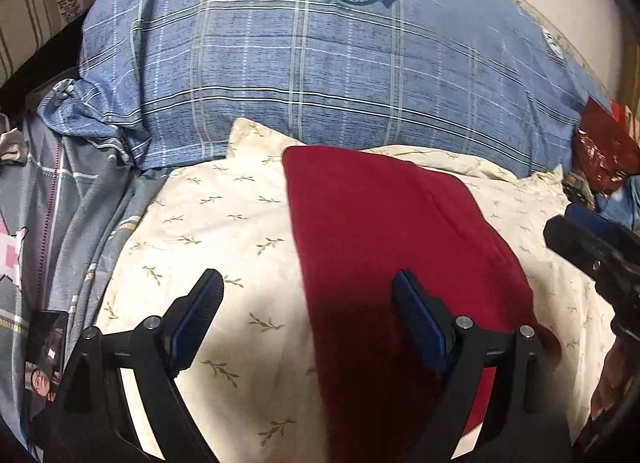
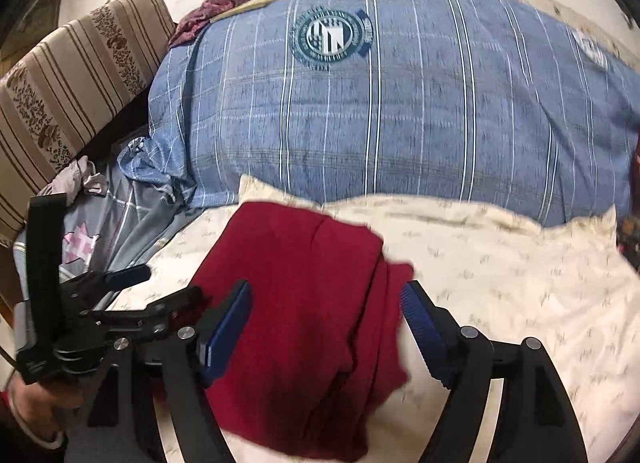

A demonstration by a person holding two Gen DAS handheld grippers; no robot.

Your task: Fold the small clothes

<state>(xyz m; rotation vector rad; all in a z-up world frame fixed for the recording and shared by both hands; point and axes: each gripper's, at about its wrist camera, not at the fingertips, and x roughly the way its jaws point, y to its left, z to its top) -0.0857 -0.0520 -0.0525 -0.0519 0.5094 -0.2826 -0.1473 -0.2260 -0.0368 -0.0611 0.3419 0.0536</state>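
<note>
The red garment (image 1: 384,231) lies on the cream leaf-print sheet (image 1: 208,231), already doubled into a long narrow panel: the right wrist view shows a straight folded edge along its far end and at least 2 layers stacked at its right side, so the task looks well advanced on this piece. What seems left is a final fold to shorten the panel, or simply setting it aside. The left gripper (image 1: 308,295) hovers with its fingers spread wide, one over bare sheet and the other over the red cloth, gripping nothing. The right gripper (image 2: 326,303) also has its fingers apart, straddling the near part of the garment without pinching it. Just beyond the garment's far end rises a large blue plaid pillow (image 1: 320,63), which limits room to push the cloth forward. A grey garment (image 1: 60,203) is bunched to the left, and a striped cushion (image 2: 68,75) sits behind that.
</note>
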